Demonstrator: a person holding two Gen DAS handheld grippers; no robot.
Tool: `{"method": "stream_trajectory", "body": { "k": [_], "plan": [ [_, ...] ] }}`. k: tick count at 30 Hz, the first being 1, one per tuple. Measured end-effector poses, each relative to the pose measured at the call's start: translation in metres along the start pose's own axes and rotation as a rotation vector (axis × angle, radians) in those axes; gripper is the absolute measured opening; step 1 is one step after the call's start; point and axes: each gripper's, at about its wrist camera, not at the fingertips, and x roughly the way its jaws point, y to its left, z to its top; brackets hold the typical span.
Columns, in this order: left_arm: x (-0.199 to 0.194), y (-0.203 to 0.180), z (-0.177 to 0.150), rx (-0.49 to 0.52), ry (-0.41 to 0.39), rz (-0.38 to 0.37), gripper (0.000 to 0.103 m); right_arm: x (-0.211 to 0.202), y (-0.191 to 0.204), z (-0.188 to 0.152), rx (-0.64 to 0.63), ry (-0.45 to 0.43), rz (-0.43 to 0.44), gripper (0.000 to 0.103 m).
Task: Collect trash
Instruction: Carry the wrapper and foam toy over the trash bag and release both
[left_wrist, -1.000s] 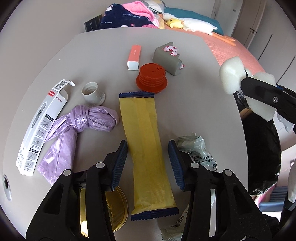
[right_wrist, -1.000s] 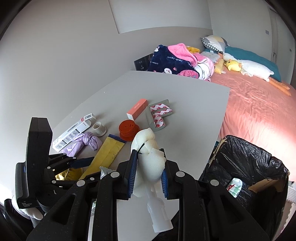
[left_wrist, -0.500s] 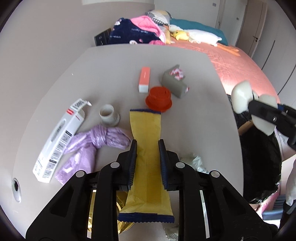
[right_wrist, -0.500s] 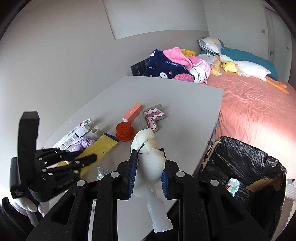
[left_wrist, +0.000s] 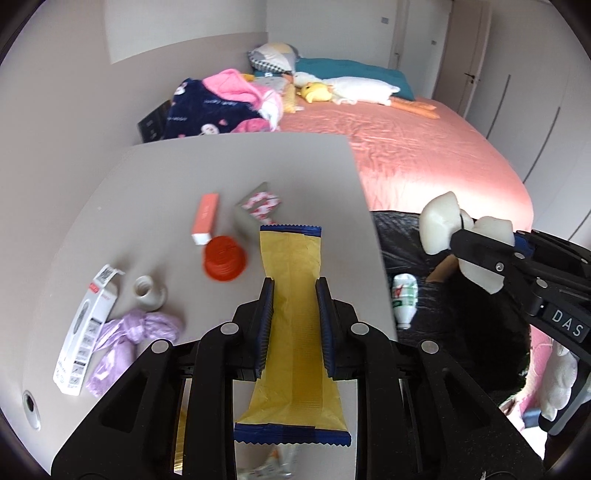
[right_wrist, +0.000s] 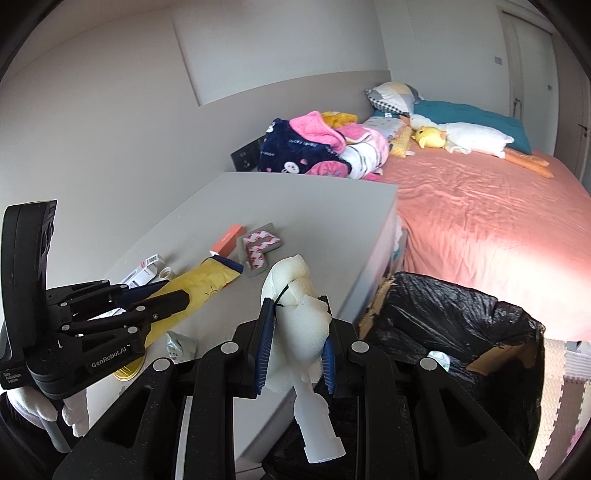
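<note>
My left gripper is shut on a long yellow wrapper with blue ends and holds it lifted above the grey table. My right gripper is shut on a white foam lump with a white plastic piece below it, held near the table's right edge beside the black trash bag. The foam and the bag also show in the left wrist view. A plastic bottle lies in the bag.
On the table lie a red lid, an orange box, a grey L-shaped pack, a small white cup, a purple bag and a white carton. A pink bed stands behind.
My left gripper closed on the yellow wrapper and raised it off the table. My right gripper carried the foam right, toward the trash bag.
</note>
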Motion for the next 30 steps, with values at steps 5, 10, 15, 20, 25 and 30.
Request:
{"method": "stream_trajectory", "body": {
  "k": [5,10,15,20,25,30],
  "plan": [
    [0.006,-0.030,0.007,0.035,-0.001,-0.047,0.022,-0.015,-0.022,-0.003,0.034,-0.019,-0.038,0.025],
    [0.012,-0.059,0.010,0.061,0.008,-0.100,0.022,-0.025,-0.041,-0.006,0.062,-0.026,-0.065,0.025],
    [0.019,-0.087,0.010,0.094,0.028,-0.156,0.022,-0.033,-0.057,-0.013,0.087,-0.027,-0.088,0.025],
    [0.028,-0.108,0.006,0.113,0.052,-0.212,0.022,-0.039,-0.077,-0.017,0.121,-0.026,-0.115,0.025],
    [0.036,-0.123,0.005,0.113,0.081,-0.226,0.097,-0.050,-0.092,-0.021,0.152,-0.053,-0.214,0.058],
    [0.029,-0.134,0.001,0.170,0.033,-0.216,0.097,-0.057,-0.101,-0.022,0.172,-0.076,-0.249,0.066]
  ]
}}
